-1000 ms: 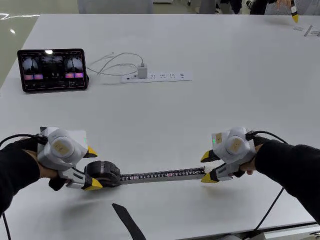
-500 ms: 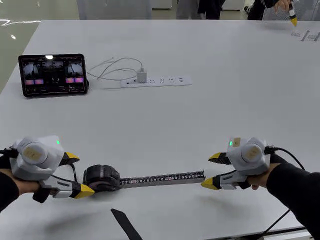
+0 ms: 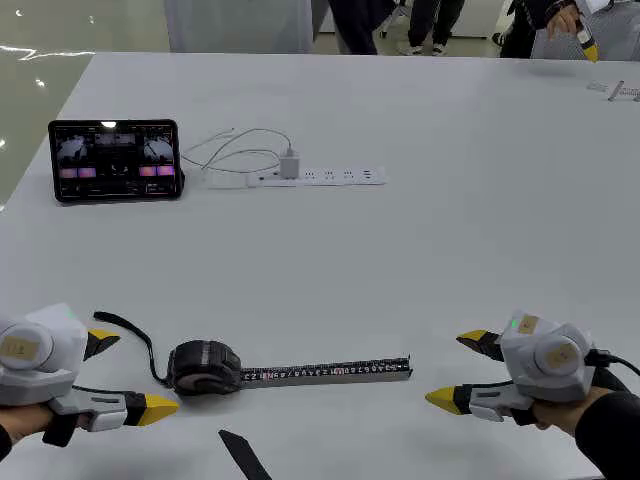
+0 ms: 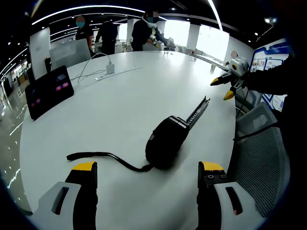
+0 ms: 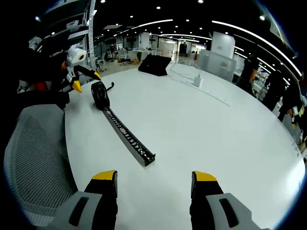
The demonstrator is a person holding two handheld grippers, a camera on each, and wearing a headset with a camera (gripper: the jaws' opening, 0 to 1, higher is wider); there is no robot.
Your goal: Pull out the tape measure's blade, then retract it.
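A dark flat strip [image 3: 244, 455] lies at the near edge of the white bench [image 3: 420, 250], left of the middle. Just beyond it the left gripper [image 3: 133, 373] hovers at the near left corner with its yellow-tipped jaws spread wide and nothing between them. The tips point at the tape measure [image 3: 203, 366] but stay apart from it. The tape measure rests on the bench close to the near edge, and its black case [image 4: 165, 139] sits just ahead of the left jaws in the left gripper view. A black wrist strap [image 3: 128, 330] curls out of the case toward the left edge and lies loose on the surface. The blade [image 3: 330, 372] is drawn partly out of the case and lies flat with its markings up, running rightward along the near edge. Its end hook [image 5: 146, 159] lies free on the bench. The right gripper [image 3: 455, 369] is near the near right corner, clear of the hook, with its jaws also wide and holding nothing. Farther back, toward the left edge, a tablet [image 3: 116, 160] stands propped with its screen lit. Beside it, nearer the middle, lies a white power strip [image 3: 325, 177] with a charger [image 3: 290, 163] plugged in and a white cable [image 3: 235, 142] looped next to it. People [image 3: 420, 20] stand past the far edge.
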